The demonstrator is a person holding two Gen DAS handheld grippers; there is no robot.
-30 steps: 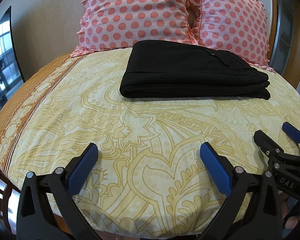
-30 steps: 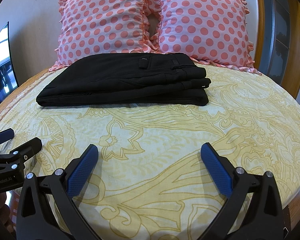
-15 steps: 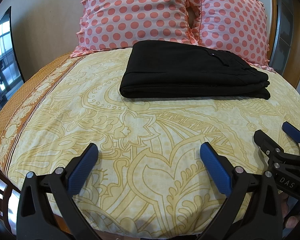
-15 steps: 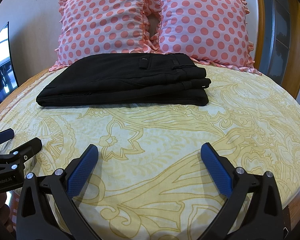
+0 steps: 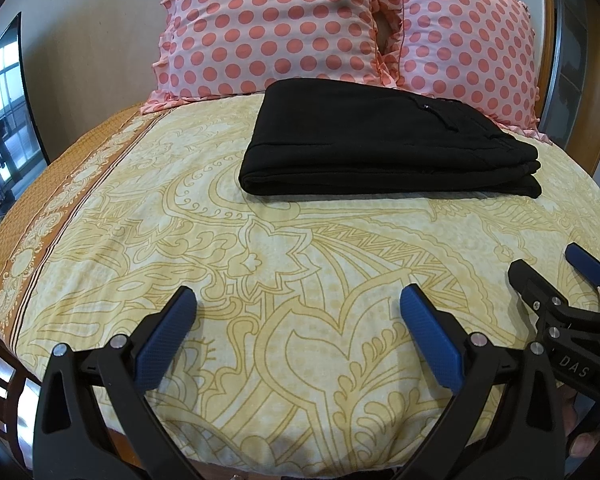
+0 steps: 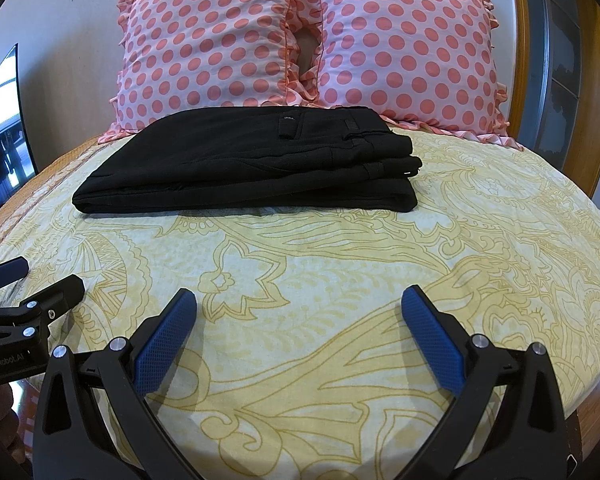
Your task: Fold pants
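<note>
The black pants lie folded in a flat stack on the yellow patterned bedspread, just in front of the pillows; they also show in the right wrist view. My left gripper is open and empty, low over the near part of the bed, well short of the pants. My right gripper is open and empty beside it, at the same distance. Each gripper shows at the edge of the other's view: the right gripper and the left gripper.
Two pink pillows with red dots stand against the wooden headboard behind the pants. A dark screen stands on the left by the wall. The bed's near edge lies just below the grippers.
</note>
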